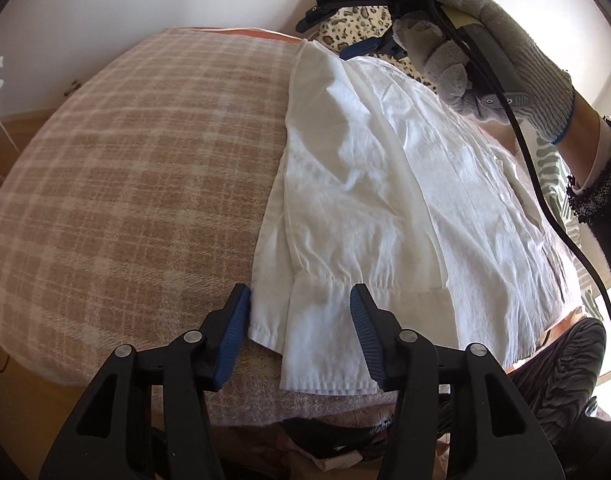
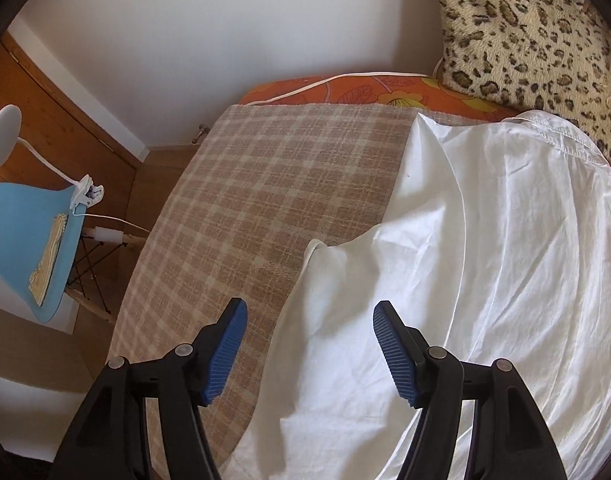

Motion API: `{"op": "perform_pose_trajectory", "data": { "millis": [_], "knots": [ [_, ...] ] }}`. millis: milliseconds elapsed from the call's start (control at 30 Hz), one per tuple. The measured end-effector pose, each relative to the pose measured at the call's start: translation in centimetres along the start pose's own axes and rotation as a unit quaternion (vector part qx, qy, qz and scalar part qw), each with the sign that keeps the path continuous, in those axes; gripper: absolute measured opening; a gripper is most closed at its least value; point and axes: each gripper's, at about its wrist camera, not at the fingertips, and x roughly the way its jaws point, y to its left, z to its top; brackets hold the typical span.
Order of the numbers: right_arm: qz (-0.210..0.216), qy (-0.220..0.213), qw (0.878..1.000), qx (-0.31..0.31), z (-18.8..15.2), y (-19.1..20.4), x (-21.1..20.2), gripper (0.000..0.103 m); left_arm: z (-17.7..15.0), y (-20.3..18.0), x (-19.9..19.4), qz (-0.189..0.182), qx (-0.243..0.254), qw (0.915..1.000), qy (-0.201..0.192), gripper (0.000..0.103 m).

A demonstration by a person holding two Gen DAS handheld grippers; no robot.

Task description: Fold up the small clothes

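Observation:
A white shirt (image 1: 385,184) lies spread over the right half of a plaid blanket (image 1: 145,160), with a sleeve folded in along its left edge. My left gripper (image 1: 301,300) is open, and the sleeve's cuff (image 1: 317,344) lies between its blue pads without being pinched. In the right wrist view the same white shirt (image 2: 485,260) fills the right side. My right gripper (image 2: 310,312) stands open just above the shirt's left edge, nothing held. A gloved hand (image 1: 505,40) holds the right gripper (image 1: 365,46) at the shirt's far end.
A leopard-print cushion (image 2: 525,40) sits at the far right behind the shirt's collar. The orange mattress edge (image 2: 345,92) meets the white wall. Left of the bed are a blue chair (image 2: 21,240) with a clip-on lamp (image 2: 3,136) and a wooden floor.

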Motion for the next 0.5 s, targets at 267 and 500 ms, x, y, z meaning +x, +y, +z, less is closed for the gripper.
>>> {"op": "perform_pose_trajectory", "data": {
  "millis": [267, 500],
  "knots": [
    [-0.077, 0.016, 0.997, 0.028, 1.7, 1.2, 4.3, 0.074, -0.2, 0.3, -0.5, -0.032, -0.011, 0.9994, -0.004, 0.007],
    [-0.107, 0.039, 0.994, 0.007, 2.0, 1.6, 6.7, 0.066, 0.0, -0.1, -1.6, -0.055, -0.005, 0.9982, -0.022, 0.006]
  ]
}}
